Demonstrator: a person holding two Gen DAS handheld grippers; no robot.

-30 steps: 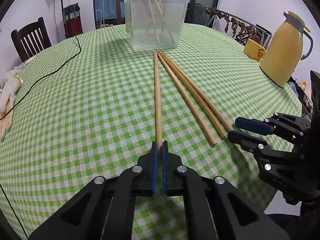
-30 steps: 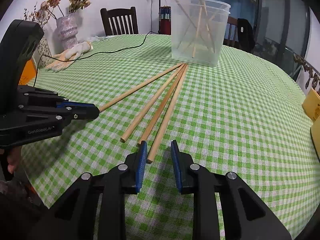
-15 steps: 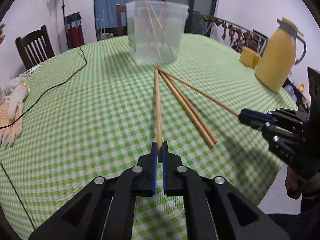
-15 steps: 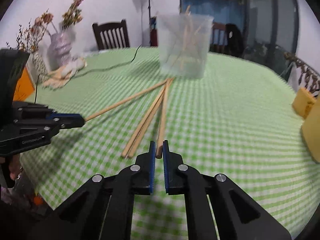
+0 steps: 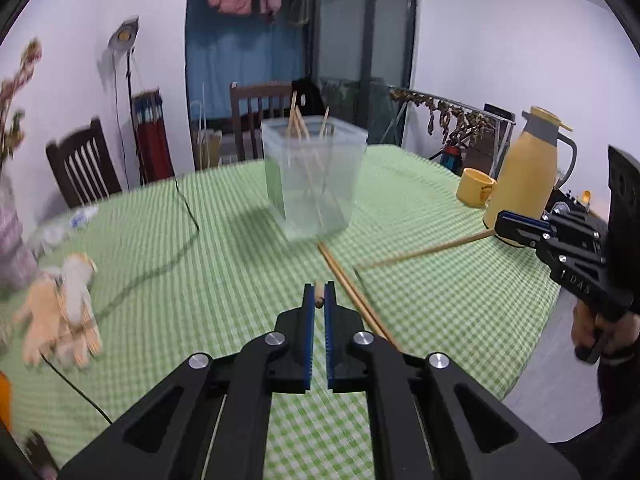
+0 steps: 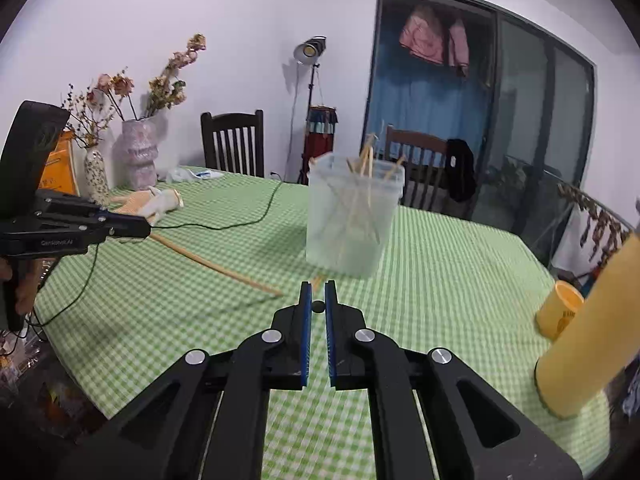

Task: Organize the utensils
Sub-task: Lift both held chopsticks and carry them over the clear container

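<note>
My left gripper (image 5: 319, 298) is shut on a wooden chopstick (image 5: 319, 295), seen end-on between its blue pads; its length shows in the right wrist view (image 6: 216, 266), lifted off the table. My right gripper (image 6: 318, 300) is shut on another chopstick (image 6: 318, 306); its shaft shows in the left wrist view (image 5: 424, 251), raised above the cloth. Two more chopsticks (image 5: 352, 294) lie on the green checked table (image 5: 200, 280). A clear plastic container (image 5: 314, 184) holding several chopsticks stands ahead, also in the right wrist view (image 6: 352, 216).
A yellow thermos (image 5: 520, 176) and yellow mug (image 5: 476, 188) stand at the right. Gloves (image 5: 64, 304) and a black cable (image 5: 176, 248) lie at the left. A vase of dried flowers (image 6: 138, 156) and chairs (image 6: 232, 144) border the far edge.
Both grippers have lifted and tilted up with their chopsticks, raising them off the table. The right gripper shut on its chopstick a second ago. The container now sits straight ahead.
</note>
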